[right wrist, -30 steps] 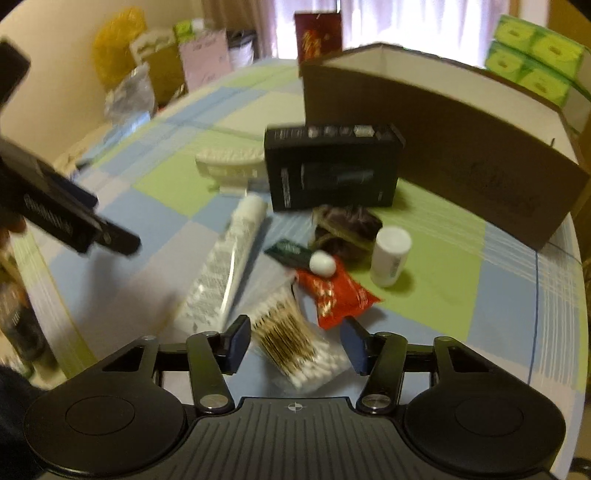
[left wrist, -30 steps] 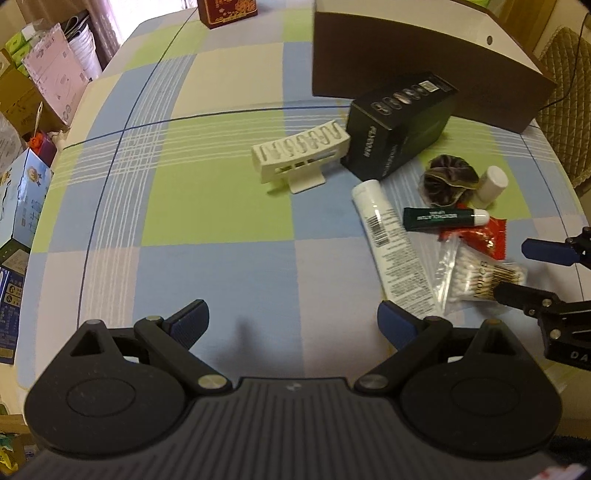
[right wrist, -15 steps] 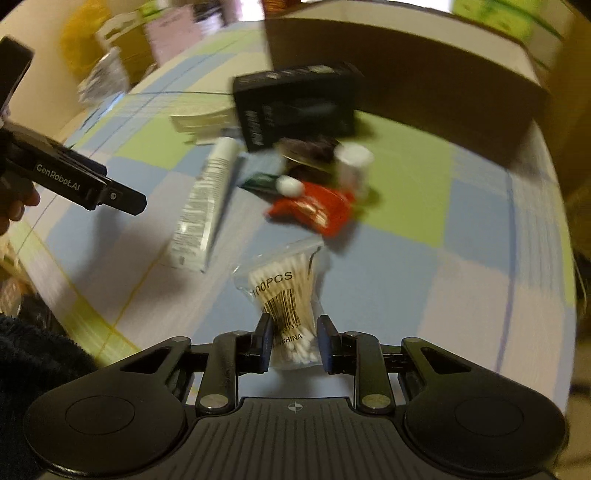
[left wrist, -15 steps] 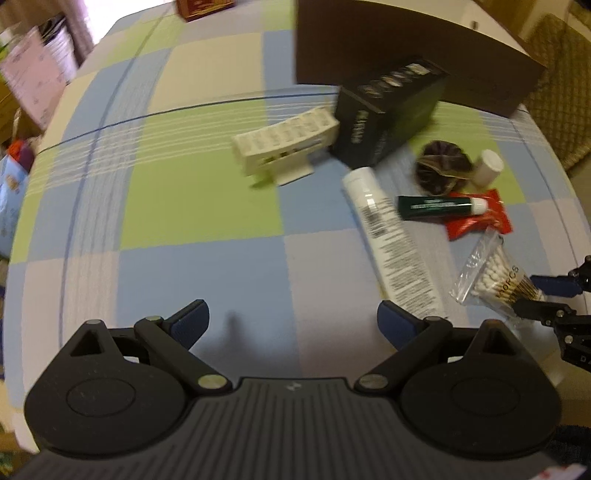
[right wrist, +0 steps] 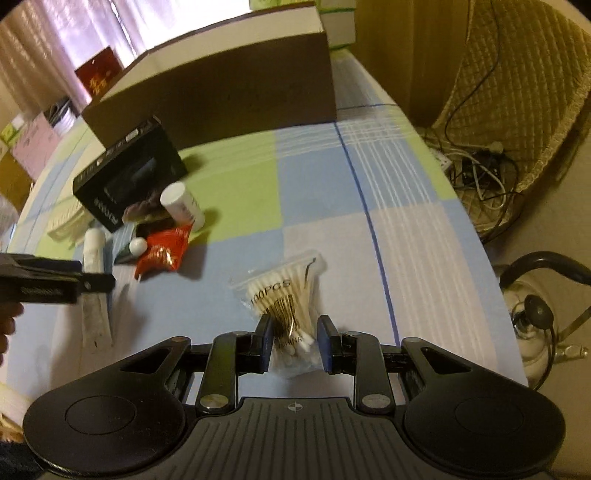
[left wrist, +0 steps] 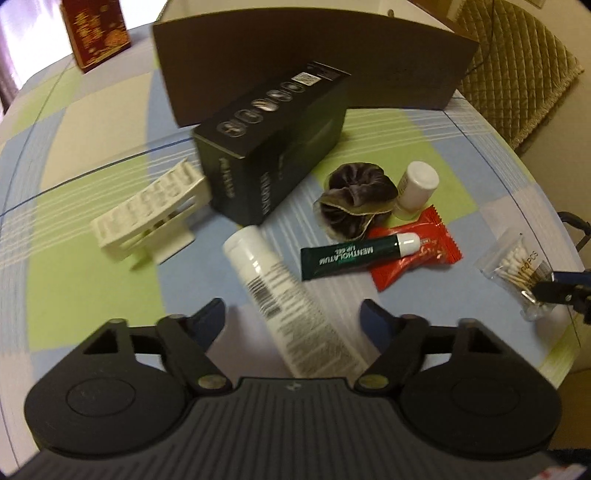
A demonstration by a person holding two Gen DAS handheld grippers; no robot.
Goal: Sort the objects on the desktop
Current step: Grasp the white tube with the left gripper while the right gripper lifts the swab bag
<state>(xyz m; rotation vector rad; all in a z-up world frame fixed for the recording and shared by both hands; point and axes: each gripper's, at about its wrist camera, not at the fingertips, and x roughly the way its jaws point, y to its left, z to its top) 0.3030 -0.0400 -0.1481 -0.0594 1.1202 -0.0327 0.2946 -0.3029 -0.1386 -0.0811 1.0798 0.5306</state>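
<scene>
My right gripper has its jaws partly apart around the near end of a clear bag of cotton swabs, which lies on the cloth to the right of the clutter. The pads look just off the bag. The bag also shows in the left wrist view. My left gripper is open and empty, straddling the lower part of a white tube. Ahead lie a green lip-gel tube, a red sachet, a dark scrunchie, a small white bottle, a black box and a white rack.
A large brown cardboard box stands at the back of the checked tablecloth. A red box sits far left. The table's right edge drops to a wicker chair, cables and a kettle.
My right gripper carried the swab bag rightward away from the clutter, and its jaws have opened from the tight grip. My left gripper moved forward over the white tube.
</scene>
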